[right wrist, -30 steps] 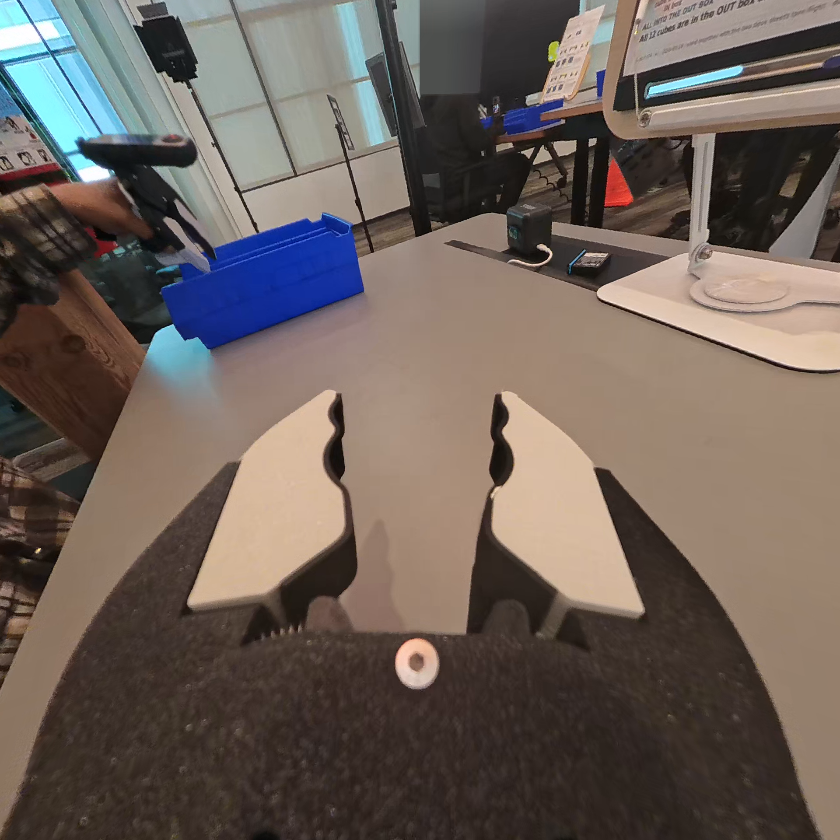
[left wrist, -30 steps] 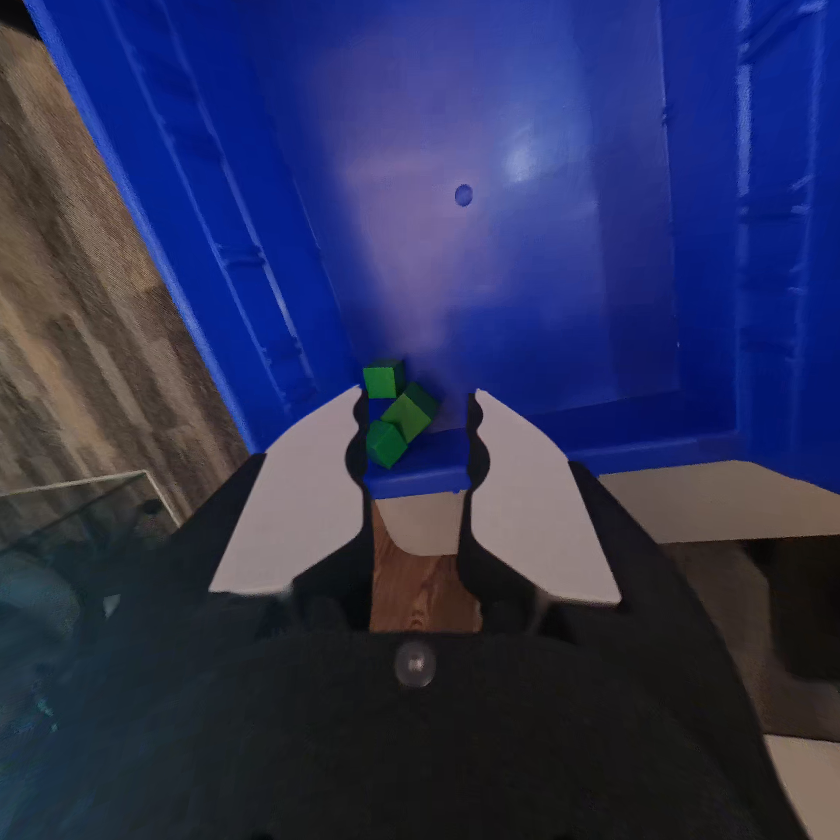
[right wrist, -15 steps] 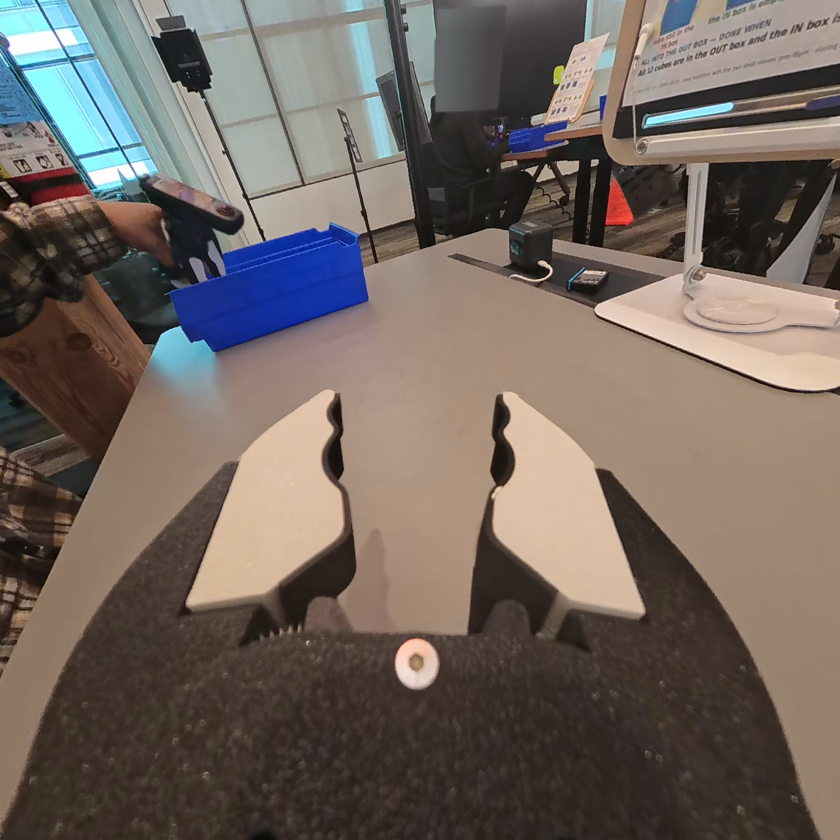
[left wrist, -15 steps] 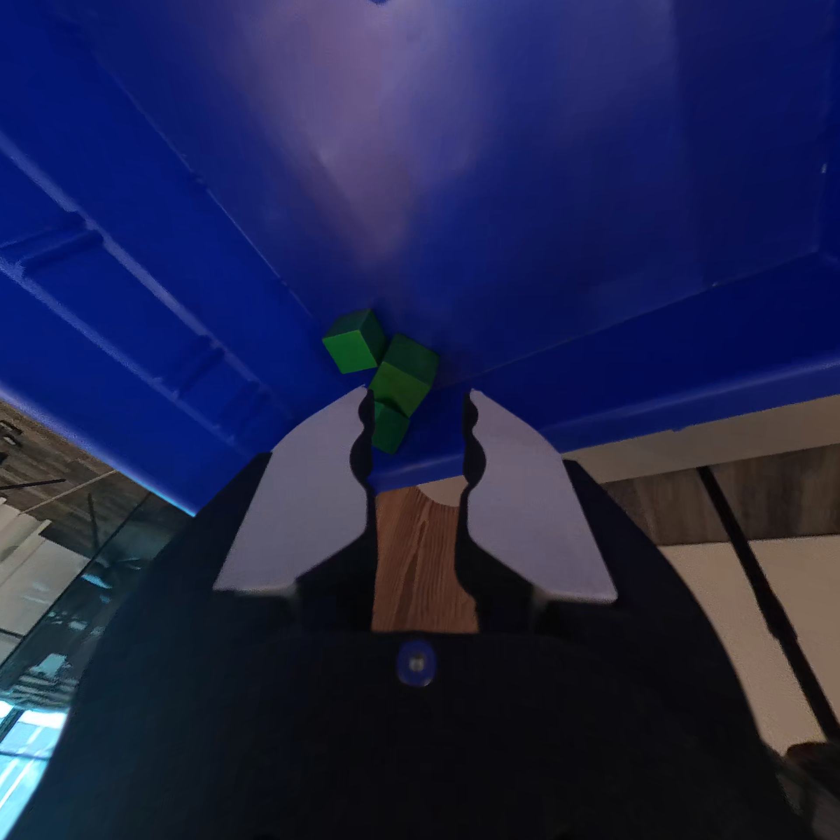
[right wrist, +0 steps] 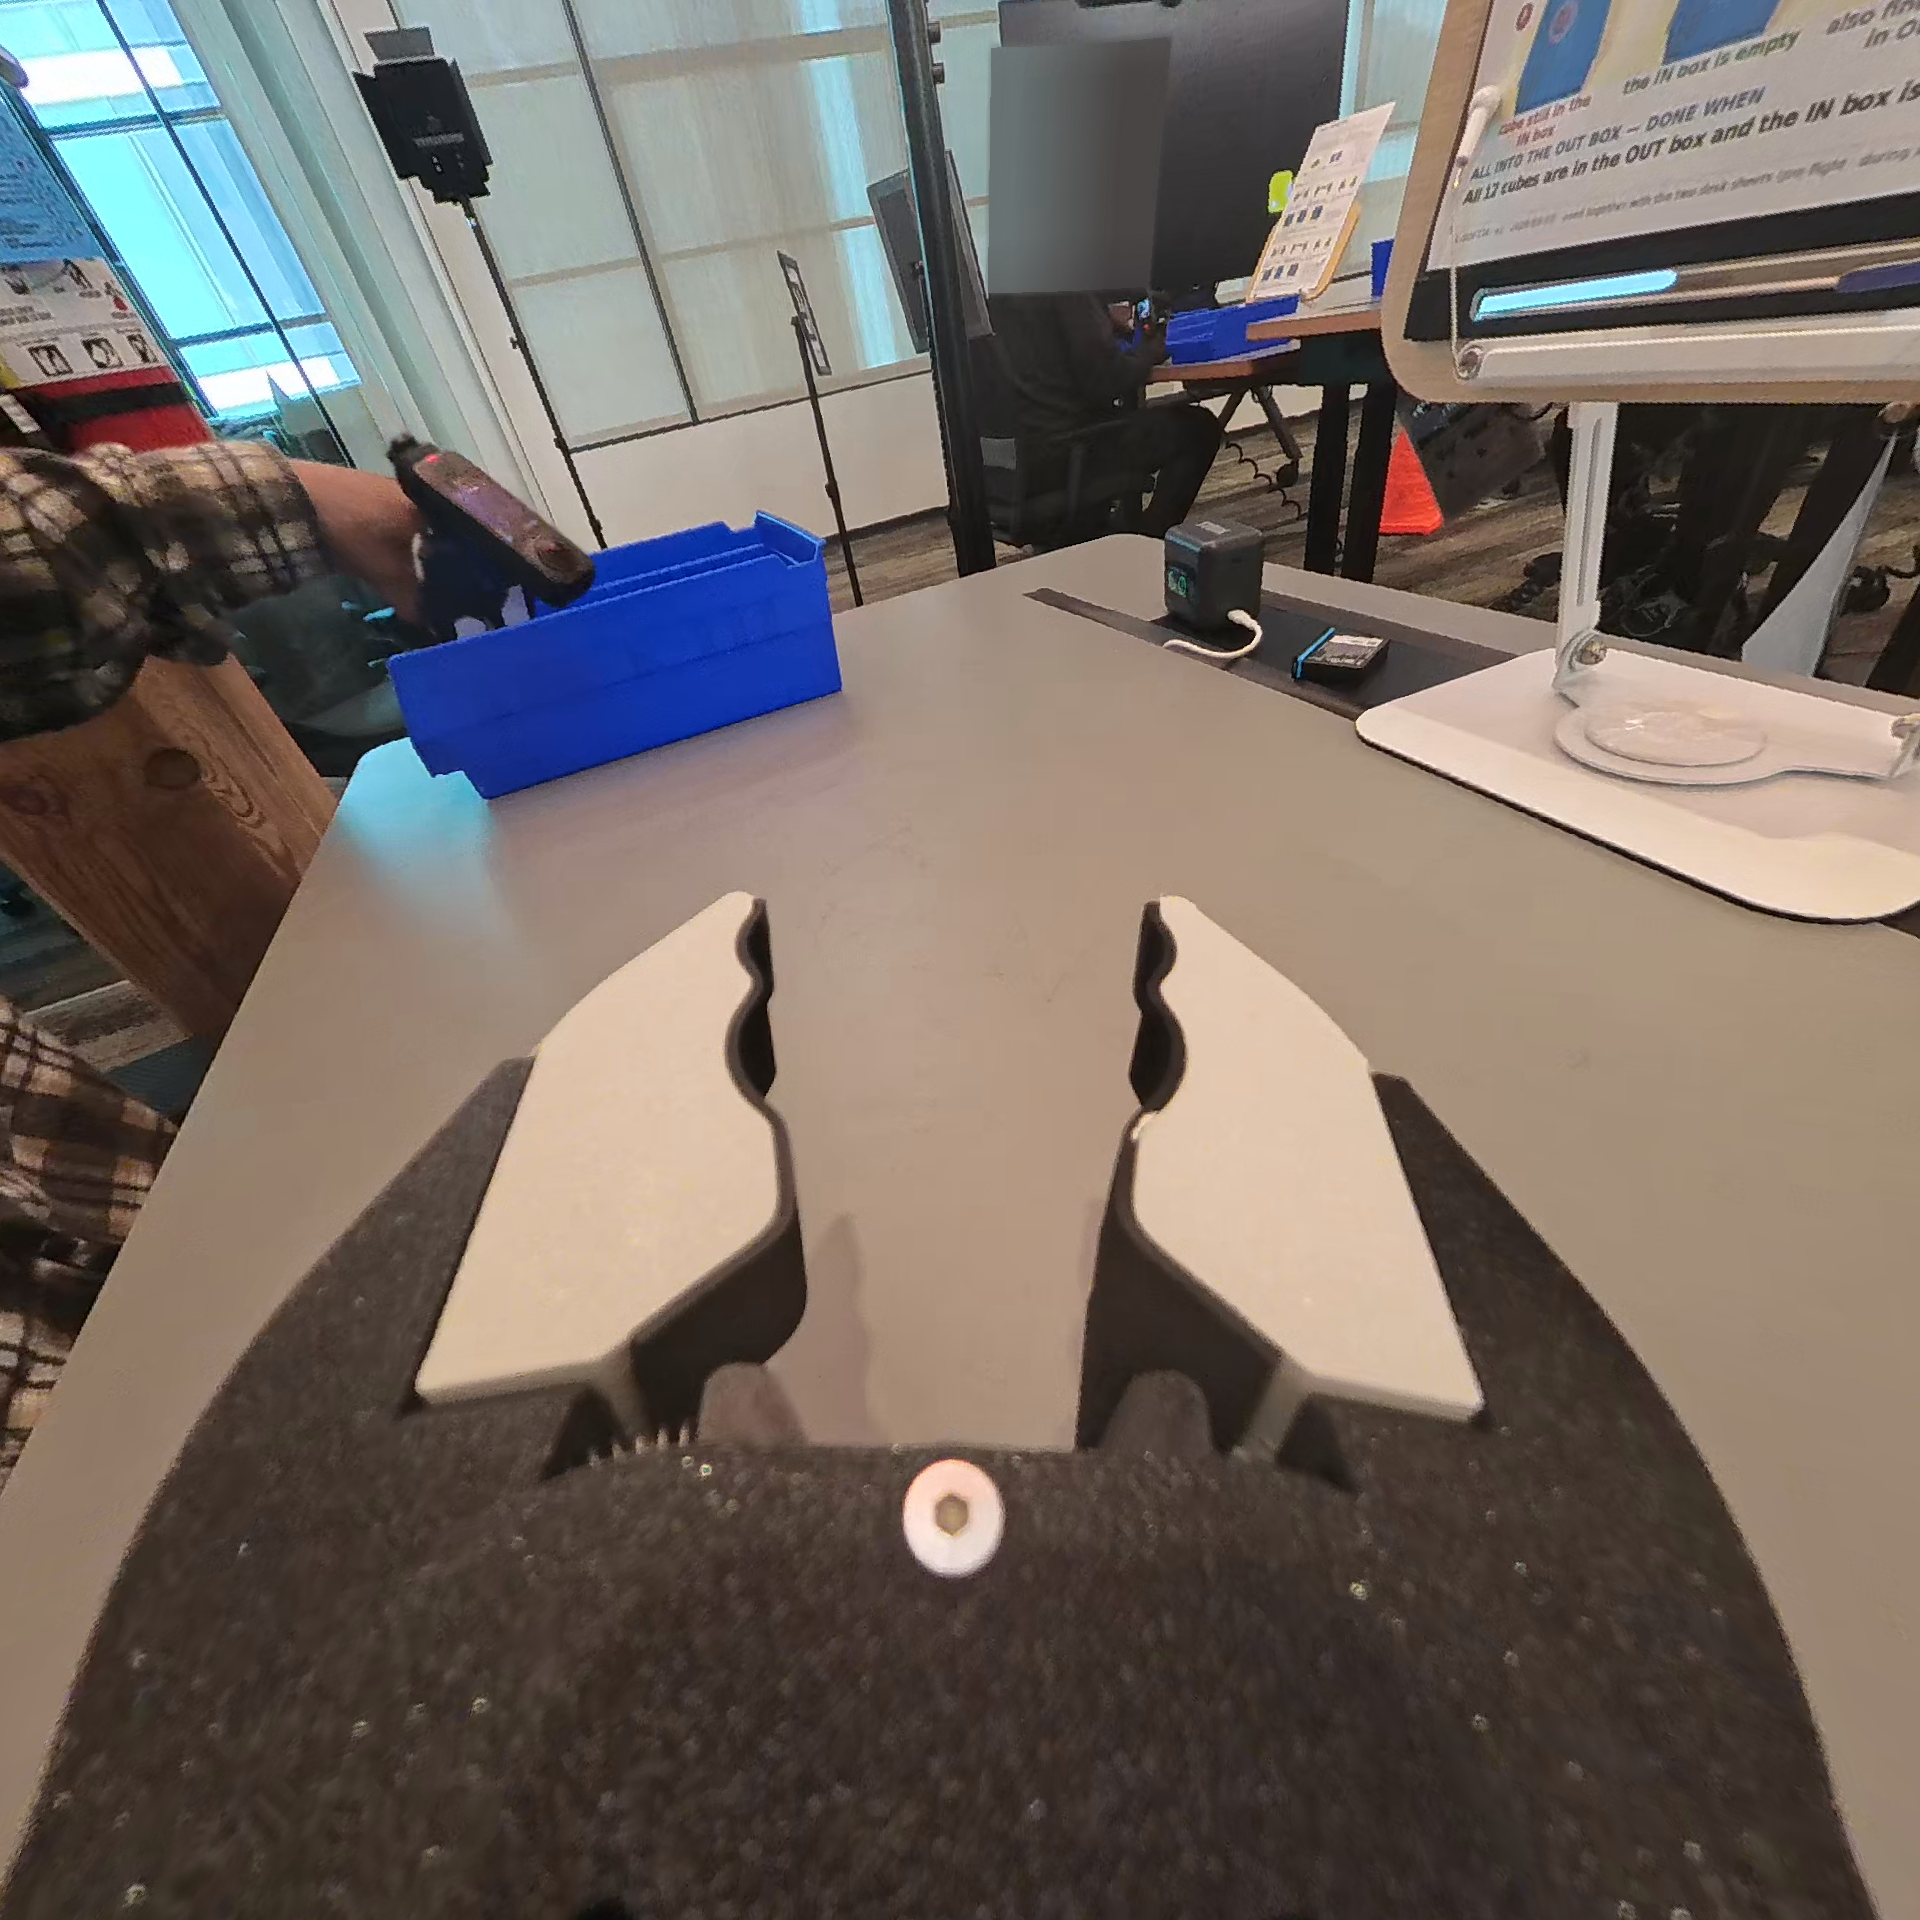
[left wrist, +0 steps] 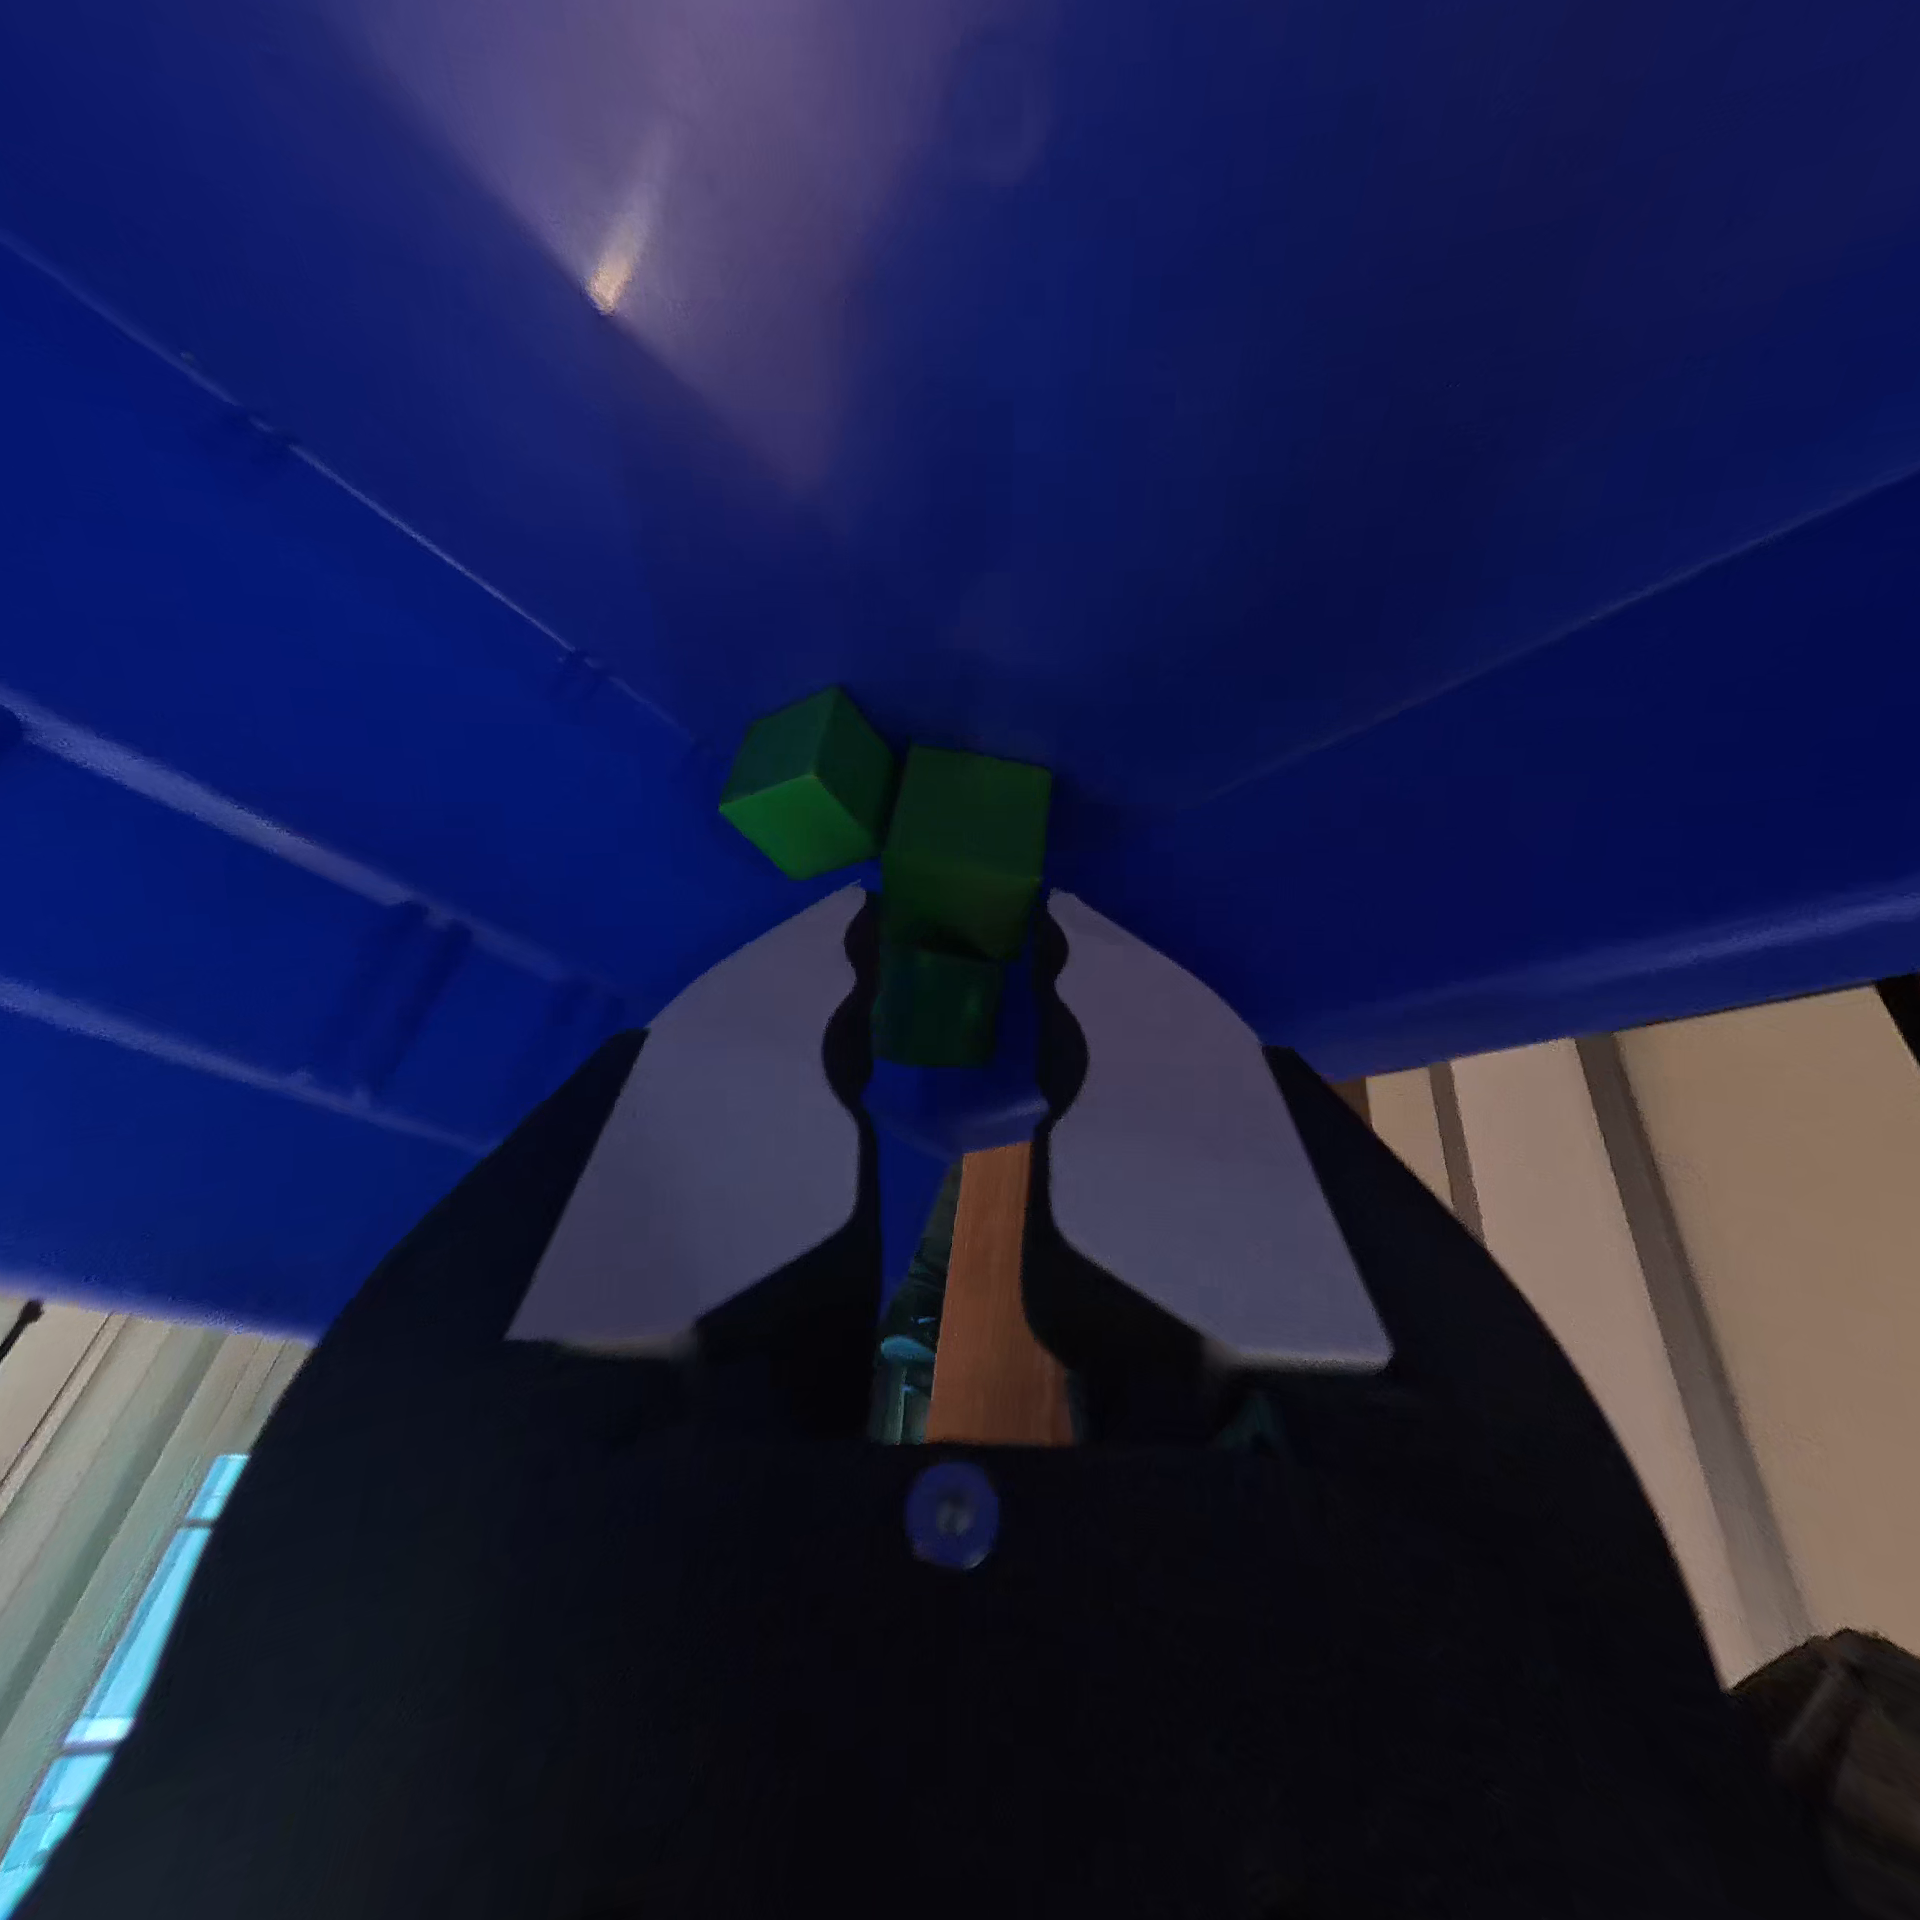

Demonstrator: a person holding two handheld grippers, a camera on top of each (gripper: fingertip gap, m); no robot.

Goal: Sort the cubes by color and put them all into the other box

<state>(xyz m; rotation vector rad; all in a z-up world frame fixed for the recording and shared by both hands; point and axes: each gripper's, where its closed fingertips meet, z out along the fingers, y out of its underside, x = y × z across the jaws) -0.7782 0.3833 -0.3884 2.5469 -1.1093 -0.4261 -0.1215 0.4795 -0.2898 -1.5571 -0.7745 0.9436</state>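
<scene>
One grey table [right wrist: 1039, 790]; glass-walled office

Grey table [right wrist: 935, 810] — carrying blue box [right wrist: 623, 665], white stand base [right wrist: 1662, 769].

Left wrist view: set close inside the near corner of the blue box [left wrist: 1351, 520], facing along its floor past three green cubes [left wrist: 961, 831]; right wrist view: low over the grey table [right wrist: 1039, 790], facing forward across it; both share the blue box [right wrist: 644, 665], far-left there.
</scene>
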